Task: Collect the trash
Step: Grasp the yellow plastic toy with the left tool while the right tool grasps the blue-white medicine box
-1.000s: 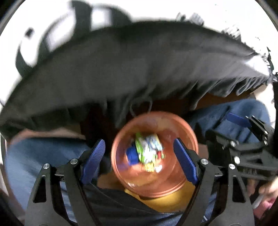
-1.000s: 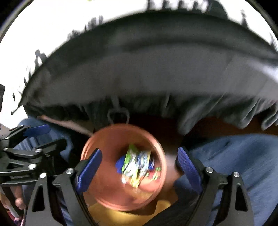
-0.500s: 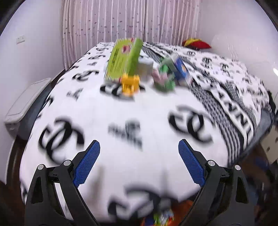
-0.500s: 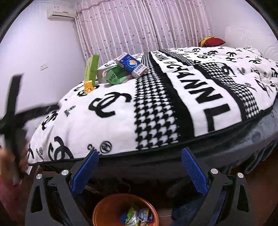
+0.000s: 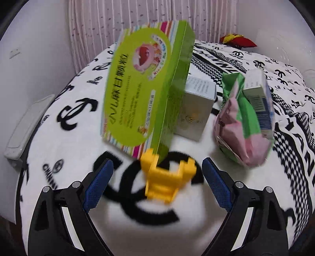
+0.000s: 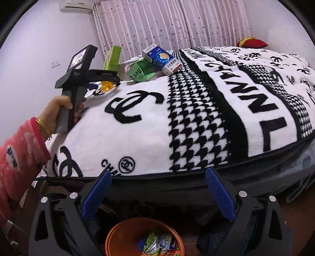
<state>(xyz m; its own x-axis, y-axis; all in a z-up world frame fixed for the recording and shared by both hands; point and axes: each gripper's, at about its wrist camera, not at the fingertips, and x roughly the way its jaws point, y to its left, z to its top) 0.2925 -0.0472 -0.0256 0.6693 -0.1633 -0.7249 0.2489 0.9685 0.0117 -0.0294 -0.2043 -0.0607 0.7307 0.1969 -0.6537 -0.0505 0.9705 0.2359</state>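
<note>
Through my left wrist camera I can read Chinese characters running down the face of the tall green box point(image 5: 141, 92), which also carries a pink cartoon picture and striped edges; the smaller print is too blurred for me to make out. In the right wrist view the green-and-pink packet point(image 6: 144, 71) shows the letters "Deeg", and the blanket point(image 6: 177, 118) carries big black letters that read as "CHANNL", interlocking C logos and a houndstooth band. That blanket covers a bed; behind it hang pinkish patterned curtains point(image 6: 167, 23), with an air-conditioning unit point(image 6: 78, 4) high on the pale wall and a red cushion point(image 6: 253, 42) at the far side. The trash sits in a cluster toward the far edge of the bed: the green box stands upright with a silver box point(image 5: 195, 110) just behind it, a yellow plastic toy piece point(image 5: 167, 177) lies at its foot, and the packet has a blue-and-white box point(image 6: 162, 59) resting on top. My left gripper point(image 5: 157, 189) is spread wide with nothing in it, its blue pads either side of the yellow piece without touching. My right gripper point(image 6: 157, 198) is equally wide and empty, held off the bed's near edge above an orange bin point(image 6: 118, 234) with colourful wrappers point(image 6: 159, 244) inside.
</note>
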